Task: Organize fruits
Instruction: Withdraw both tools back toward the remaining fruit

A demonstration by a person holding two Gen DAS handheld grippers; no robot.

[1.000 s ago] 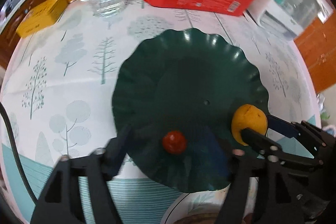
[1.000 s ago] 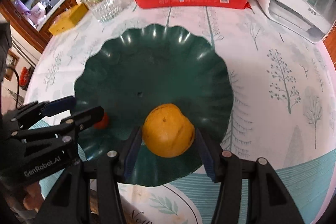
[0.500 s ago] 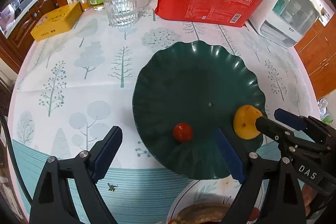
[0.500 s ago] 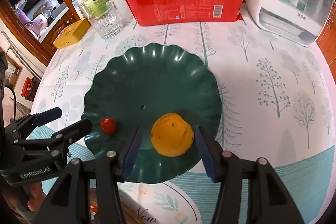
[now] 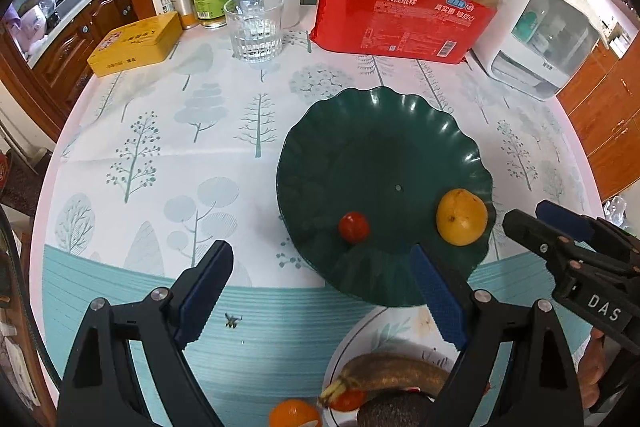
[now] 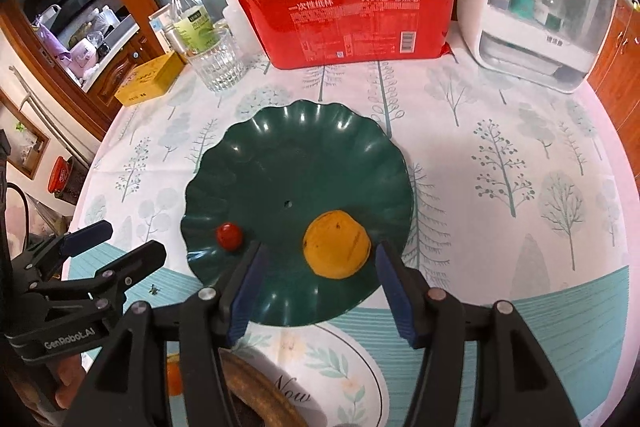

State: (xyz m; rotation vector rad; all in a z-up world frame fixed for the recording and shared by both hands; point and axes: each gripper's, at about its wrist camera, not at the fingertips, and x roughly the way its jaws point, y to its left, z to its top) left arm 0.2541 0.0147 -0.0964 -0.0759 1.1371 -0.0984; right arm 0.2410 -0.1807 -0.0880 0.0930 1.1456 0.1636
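Note:
A dark green scalloped plate [image 5: 380,147] [image 6: 304,163] holds a small red tomato [image 5: 353,226] [image 6: 229,235] and an orange [image 5: 462,217] [image 6: 337,243], both near its front rim. My left gripper [image 5: 322,291] hangs open and wide above the plate's front edge, with nothing between its fingers. My right gripper [image 6: 320,265] is above and just behind the orange. Its jaws are opening and the pads stand clear of the fruit. Each gripper shows in the other's view: the right gripper [image 5: 560,239] at the right edge, the left gripper [image 6: 100,247] at the left edge.
A white floral plate [image 5: 360,331] [image 6: 340,379] at the near edge carries a banana [image 5: 396,373], an avocado [image 5: 394,413] and small fruit; a tangerine [image 5: 294,415] lies beside it. At the back stand a red paper-cup pack [image 5: 400,23], a glass [image 5: 254,27], a yellow tin [image 5: 136,43], bottles and a white appliance [image 5: 548,35].
Both grippers have risen and drawn back from the green plate. The right pads have come off the orange, which stays on the plate. The left jaws have spread wider.

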